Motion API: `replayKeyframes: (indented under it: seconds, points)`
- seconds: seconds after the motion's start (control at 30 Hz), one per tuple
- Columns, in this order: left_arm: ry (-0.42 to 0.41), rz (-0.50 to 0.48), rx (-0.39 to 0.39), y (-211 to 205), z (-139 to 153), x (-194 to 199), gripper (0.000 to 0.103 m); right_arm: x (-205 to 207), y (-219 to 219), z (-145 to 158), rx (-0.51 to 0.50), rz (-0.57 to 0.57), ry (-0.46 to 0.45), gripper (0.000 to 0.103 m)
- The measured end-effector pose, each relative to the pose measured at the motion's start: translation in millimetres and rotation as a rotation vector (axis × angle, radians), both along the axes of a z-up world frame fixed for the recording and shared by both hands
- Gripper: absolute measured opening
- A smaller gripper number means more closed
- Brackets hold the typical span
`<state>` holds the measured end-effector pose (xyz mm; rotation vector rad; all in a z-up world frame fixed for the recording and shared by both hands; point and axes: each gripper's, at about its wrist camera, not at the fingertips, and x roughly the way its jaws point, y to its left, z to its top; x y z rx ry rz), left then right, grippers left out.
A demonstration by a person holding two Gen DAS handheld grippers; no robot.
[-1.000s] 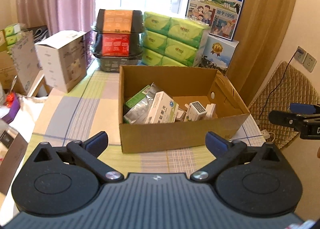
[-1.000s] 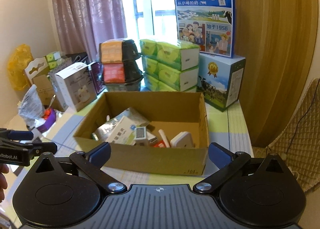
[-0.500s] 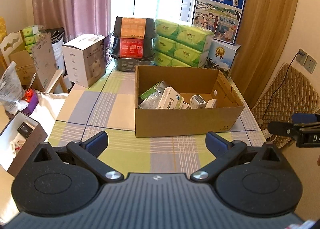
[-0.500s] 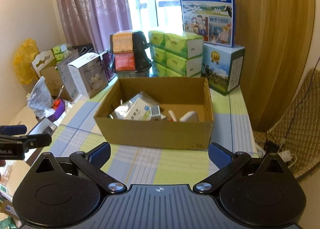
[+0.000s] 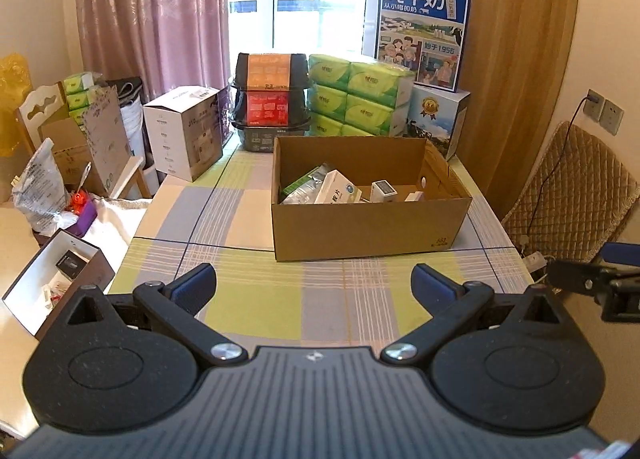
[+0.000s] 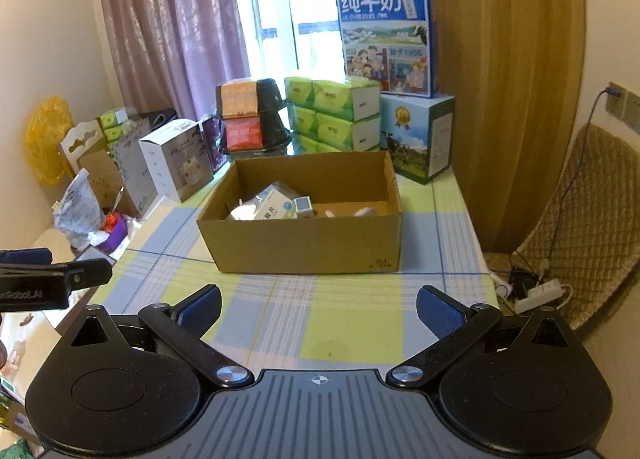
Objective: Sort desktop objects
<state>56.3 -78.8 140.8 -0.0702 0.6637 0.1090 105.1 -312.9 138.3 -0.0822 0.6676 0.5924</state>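
Observation:
An open cardboard box (image 5: pixel 372 227) (image 6: pixel 304 245) stands mid-table on the checked cloth. Inside lie a white medicine box (image 5: pixel 334 189) (image 6: pixel 276 209), a silvery green packet (image 5: pixel 306 183), a small white device (image 5: pixel 383 191) (image 6: pixel 303 206) and other small items. My left gripper (image 5: pixel 314 285) hovers open and empty over the table's near edge, well short of the box. The right gripper (image 6: pixel 318 307) is likewise open and empty, back from the box. Each gripper shows at the side of the other's view: the right one (image 5: pixel 592 283), the left one (image 6: pixel 52 279).
Behind the box stand green tissue packs (image 5: pixel 358 99), stacked black containers (image 5: pixel 272 99), a white carton (image 5: pixel 184 131) and milk cartons (image 5: pixel 422 35). A small open box (image 5: pixel 56 283) and bags lie left of the table. A quilted chair (image 5: pixel 572 195) and a power strip (image 6: pixel 540 293) are right.
Both grippers have pulled back and up from the cardboard box, which now looks smaller and farther. Both stay open and empty.

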Motion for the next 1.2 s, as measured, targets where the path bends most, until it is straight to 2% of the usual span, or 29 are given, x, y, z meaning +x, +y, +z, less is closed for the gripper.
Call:
replayKeyframes:
  seconds: [0.2,0.5,0.77,1.2]
  points:
    - [0.006,0.013,-0.003,-8,-9,-27,0.102,-36,-20,-1,-0.026,-0.018,-0.044,0.101]
    - [0.07,0.034,-0.011,-7,-42,-57,0.102,-68,-34,-19,-0.05,-0.011,-0.012,0.101]
    - [0.098,0.044,-0.015,-4,-59,-67,0.102,-79,-35,-37,-0.065,-0.018,0.014,0.101]
    - [0.089,0.033,-0.002,-10,-60,-70,0.102,-81,-34,-43,-0.053,-0.023,0.026,0.101]
